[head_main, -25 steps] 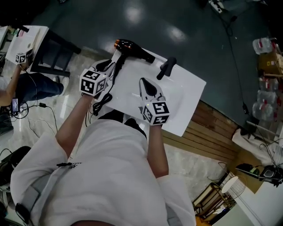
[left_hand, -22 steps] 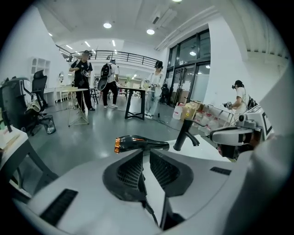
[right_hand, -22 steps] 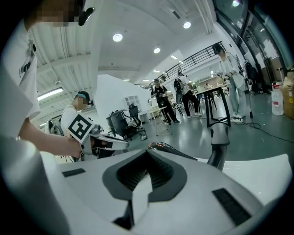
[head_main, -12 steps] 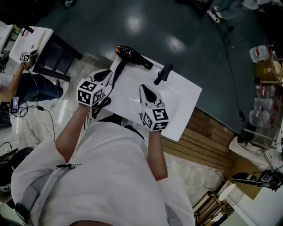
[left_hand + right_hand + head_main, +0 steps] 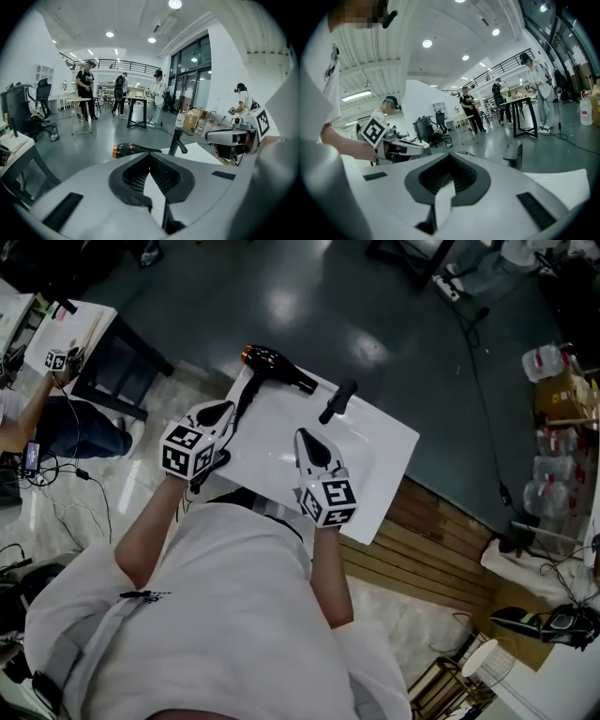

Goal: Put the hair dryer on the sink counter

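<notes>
hair dryer [image 5: 274, 364]: laid at the far left corner of the white sink counter [image 5: 380, 460], near the black faucet [image 5: 337, 399] | left gripper [image 5: 223, 412]: jaws just closed together, nothing held | right gripper [image 5: 307, 439]: jaws met, nothing held | shown in gripper views only: people [image 5: 86, 89] standing at tables | floor [image 5: 281, 287]: dark, glossy

A large open lab or studio hall: beyond the left claw [image 5: 150, 157] spreads a polished grey floor [image 5: 93, 138] under ceiling spotlights [image 5: 109, 34], with people [image 5: 86, 86] at high work tables [image 5: 80, 99], a mezzanine railing [image 5: 117, 62] behind them, tall windows [image 5: 191, 75] to its right and office chairs [image 5: 43, 93] to its left.
</notes>
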A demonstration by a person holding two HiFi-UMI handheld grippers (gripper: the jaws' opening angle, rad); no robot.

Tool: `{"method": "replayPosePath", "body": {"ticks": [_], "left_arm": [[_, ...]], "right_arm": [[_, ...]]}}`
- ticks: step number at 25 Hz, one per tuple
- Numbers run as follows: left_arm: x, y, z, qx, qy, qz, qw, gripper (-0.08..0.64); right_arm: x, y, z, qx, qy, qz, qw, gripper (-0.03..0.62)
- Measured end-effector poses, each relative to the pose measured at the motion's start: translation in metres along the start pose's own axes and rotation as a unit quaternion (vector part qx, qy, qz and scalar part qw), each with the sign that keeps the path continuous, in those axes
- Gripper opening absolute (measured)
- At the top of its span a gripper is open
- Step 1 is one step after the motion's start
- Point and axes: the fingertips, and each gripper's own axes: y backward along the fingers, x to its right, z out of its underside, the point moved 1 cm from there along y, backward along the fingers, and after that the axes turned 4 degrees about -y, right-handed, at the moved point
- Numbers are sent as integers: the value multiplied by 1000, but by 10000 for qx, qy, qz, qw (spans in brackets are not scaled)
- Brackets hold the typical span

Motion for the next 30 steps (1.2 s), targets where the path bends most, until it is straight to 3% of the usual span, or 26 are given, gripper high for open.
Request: {"method": "replayPosePath", "body": {"ticks": [12,30], "left_arm": [[35,18,1,85,11,-203,9998,3],[70,25,0,309,-27,-142,9994,3]], "right_arm": [[-1,35,-1,105,62,-165,9998,8],[10,59,12,117,30,-255,9996,8]]}}
